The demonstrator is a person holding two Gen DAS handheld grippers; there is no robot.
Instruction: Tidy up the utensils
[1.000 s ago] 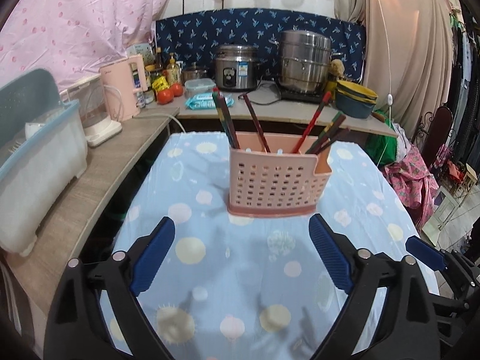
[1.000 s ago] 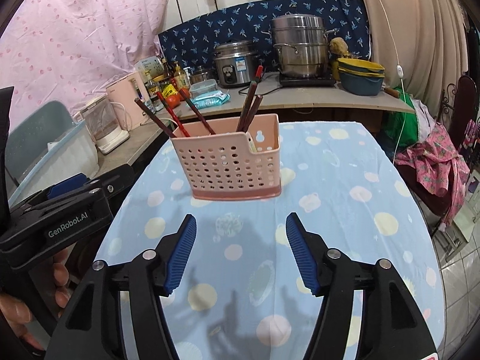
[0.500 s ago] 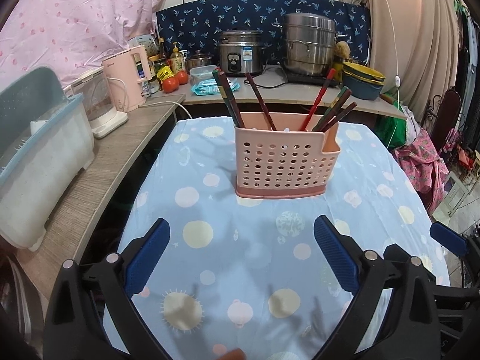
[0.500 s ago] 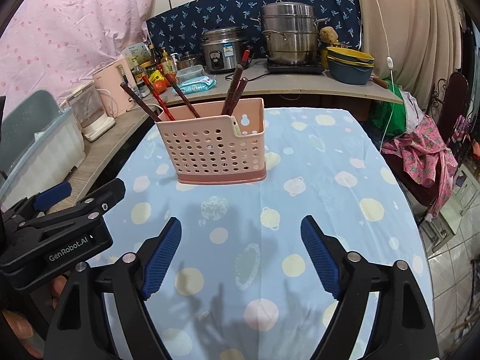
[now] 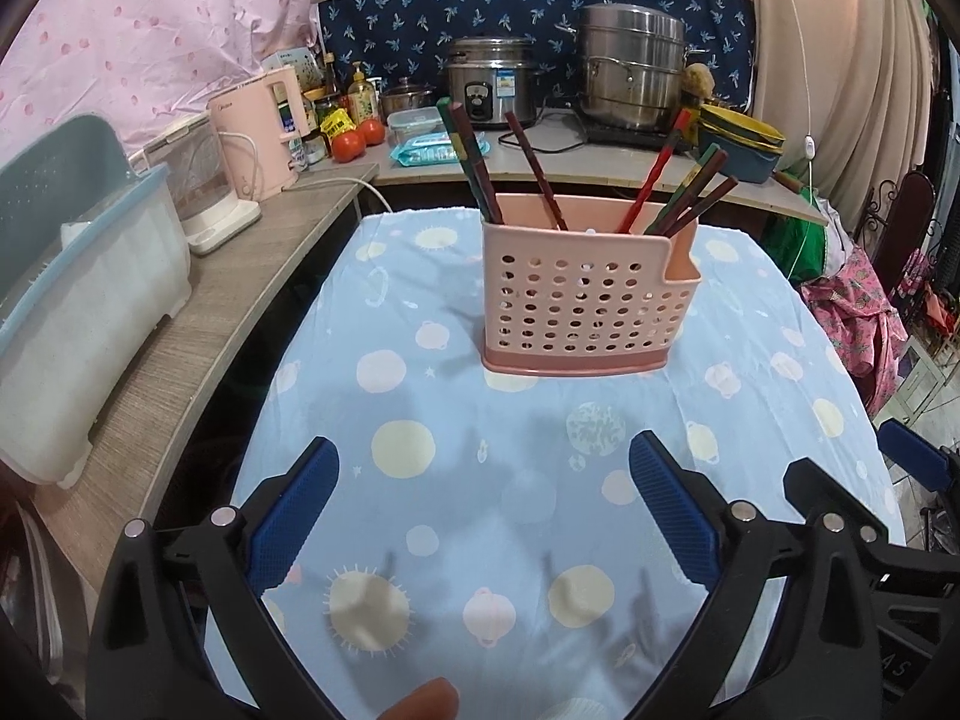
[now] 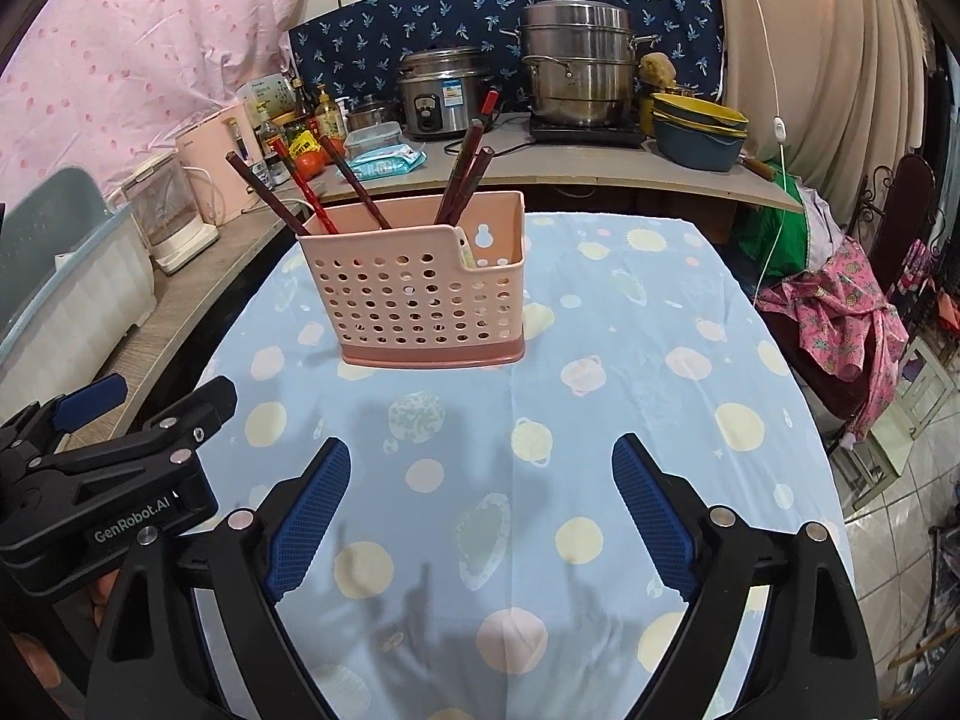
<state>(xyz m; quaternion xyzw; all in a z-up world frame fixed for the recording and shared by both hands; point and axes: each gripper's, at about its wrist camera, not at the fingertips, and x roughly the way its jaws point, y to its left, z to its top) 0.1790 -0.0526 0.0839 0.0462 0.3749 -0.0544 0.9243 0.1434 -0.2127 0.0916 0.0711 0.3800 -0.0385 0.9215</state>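
Left hand-held gripper (image 5: 480,492) and right hand-held gripper (image 6: 480,489) both spread wide, nothing between the pads, hovering over the tabletop (image 5: 516,516). Ahead of both, well apart from the fingertips, pink utensil holder (image 5: 585,294) stands upright on the cloth. Chopsticks (image 5: 537,179) lean out of its top.

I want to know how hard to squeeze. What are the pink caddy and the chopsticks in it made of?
The pink caddy looks like matte moulded plastic: thin walls with rows of punched round holes. The chopsticks look like lacquered wood, dark brown and red with a slight gloss, though plastic can't be ruled out.
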